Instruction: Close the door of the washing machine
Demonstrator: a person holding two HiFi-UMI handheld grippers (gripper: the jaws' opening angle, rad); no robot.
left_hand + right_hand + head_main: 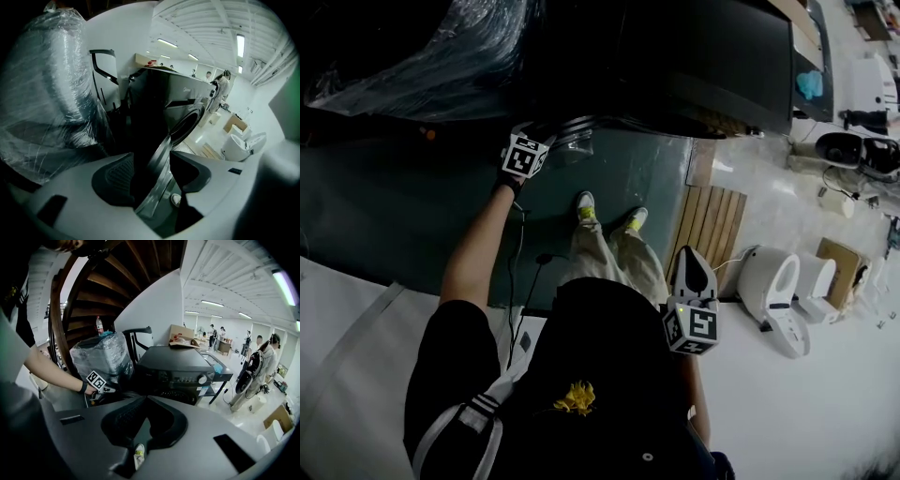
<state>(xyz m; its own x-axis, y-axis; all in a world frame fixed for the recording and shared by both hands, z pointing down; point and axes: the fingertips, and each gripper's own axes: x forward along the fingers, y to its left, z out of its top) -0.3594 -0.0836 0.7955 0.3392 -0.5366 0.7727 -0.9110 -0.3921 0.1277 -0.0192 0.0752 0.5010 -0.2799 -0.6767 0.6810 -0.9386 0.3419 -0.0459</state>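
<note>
Person's black top [600, 375] fills the bottom of the head view, shot from above. Pale trousers and white shoes [586, 206] stand on a dark green floor mat [403, 216].

Left forearm [478, 248] reaches forward and up-frame to the washing machine [180, 369], a dark front-loader. Its door [157, 171] hangs open, swung out toward the person.

Left gripper [151, 155]: jaws wide apart, with the door's shiny rim running up between them. Dark gap shows on the left pad's side; on the right pad's side contact can't be told. No clamp on the rim. Its marker cube [525, 155] sits just beside the door edge in the head view.

Right gripper [693, 258]: held low by the person's right hip, well apart from the machine, pointing forward and down. Jaws closed tip to tip, nothing between them. A shoe shows through the gap below the pads in the right gripper view.

Plastic-wrapped bulky item [51, 93] stands just left of the machine. Cardboard box [183, 336] sits on the machine's top. Wooden slatted pallet [711, 220] lies on the floor right of the mat, with white appliances [773, 286] beyond it. Other people stand far back in the hall, small.
</note>
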